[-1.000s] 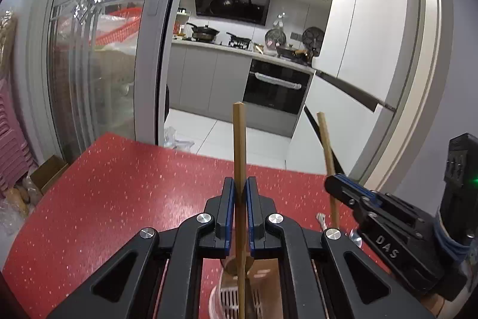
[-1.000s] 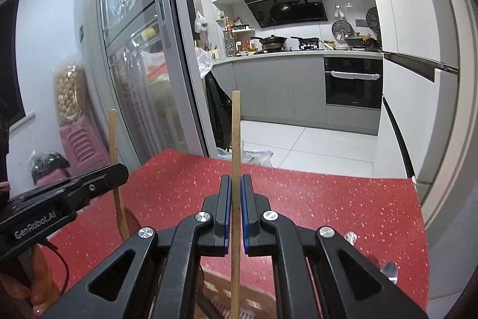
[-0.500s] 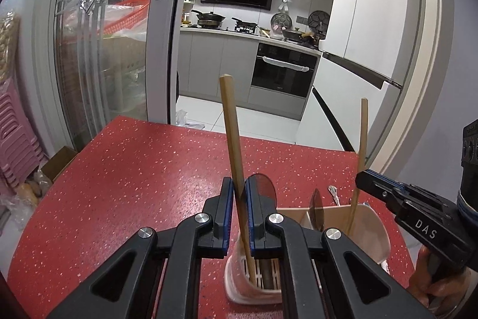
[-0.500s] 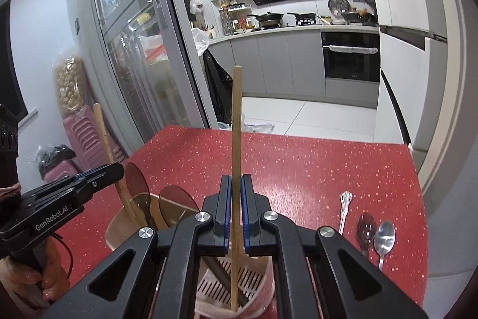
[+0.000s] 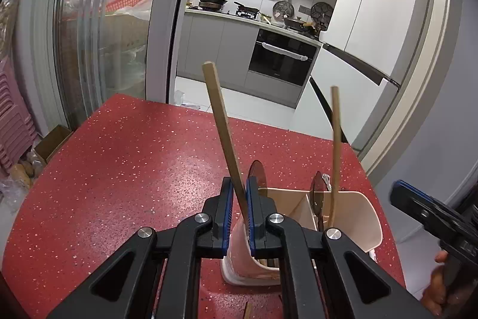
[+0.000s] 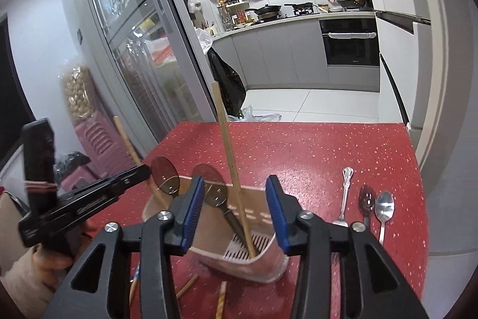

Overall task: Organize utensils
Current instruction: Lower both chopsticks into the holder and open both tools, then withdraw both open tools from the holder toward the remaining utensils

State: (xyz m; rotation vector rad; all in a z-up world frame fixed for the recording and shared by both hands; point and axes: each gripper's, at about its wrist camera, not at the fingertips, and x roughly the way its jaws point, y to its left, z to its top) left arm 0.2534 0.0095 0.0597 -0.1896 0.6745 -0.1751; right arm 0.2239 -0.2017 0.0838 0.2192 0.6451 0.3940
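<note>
I am working two chopsticks into a beige utensil holder (image 6: 239, 256) standing on the red speckled counter (image 5: 134, 169). My right gripper (image 6: 236, 208) has just been opening its jaws, and they are now standing released on either side of the right chopstick (image 6: 230, 157), which is no longer pinched: its lower tip is resting on the slotted floor of the near compartment and its shaft is leaning free, long axis steep, top end tipping up and away toward the kitchen and slightly left. My left gripper (image 5: 238, 207) is clenching the left chopstick (image 5: 222, 130), jaws shut on its lower shaft above the holder's other end; that stick's long axis is also running near upright, upper end tilting left and away, and whether its tip is touching the bottom I cannot tell. Two dark translucent spoons (image 6: 185, 178) are already sitting in the holder, bowls up. Judging by the counter, the job is partly done: a silver handled utensil (image 6: 345, 193), a dark spoon (image 6: 367, 199) and a silver spoon (image 6: 384, 208) are lying side by side to the right, handles pointing toward me, and loose sticks (image 6: 221, 301) are waiting near the holder's base.
</note>
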